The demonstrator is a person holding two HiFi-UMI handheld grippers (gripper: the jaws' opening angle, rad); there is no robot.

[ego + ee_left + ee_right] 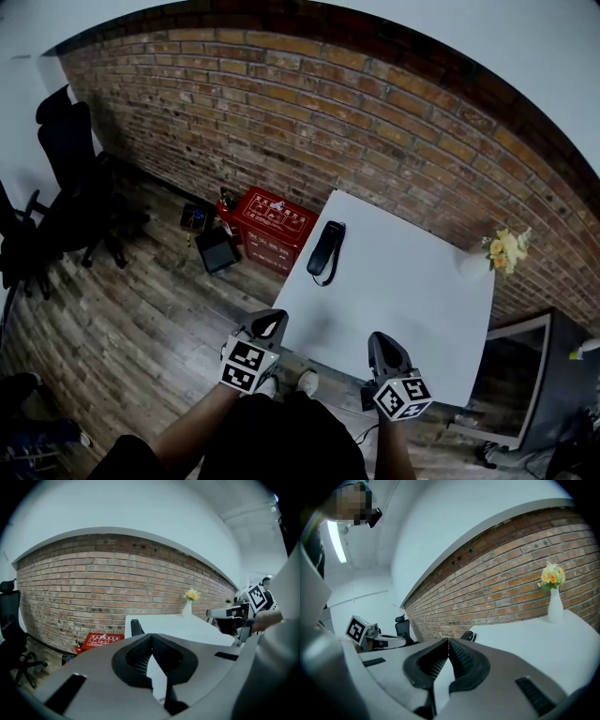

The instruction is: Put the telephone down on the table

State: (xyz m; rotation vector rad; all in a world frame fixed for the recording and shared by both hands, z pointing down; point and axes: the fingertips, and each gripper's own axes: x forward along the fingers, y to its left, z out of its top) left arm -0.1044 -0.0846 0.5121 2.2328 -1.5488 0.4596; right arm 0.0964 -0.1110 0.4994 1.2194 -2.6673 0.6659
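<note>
The black telephone (327, 249) lies flat on the white table (403, 309), near the table's upper left edge, at the middle of the head view. Both grippers sit at the bottom centre, well apart from it. The left gripper (272, 323) and the right gripper (382, 345) each have their jaws pressed together on nothing. A vase of flowers (506, 251) stands at the table's right corner, and a red box (274, 225) sits on the floor.

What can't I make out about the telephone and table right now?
- telephone: head view, too small to tell which face is up.
- Its lower end: both gripper views, hidden behind each gripper's own body.
- table near edge: head view, partly covered by left gripper and right gripper.
- red box print: head view, too small.
</note>
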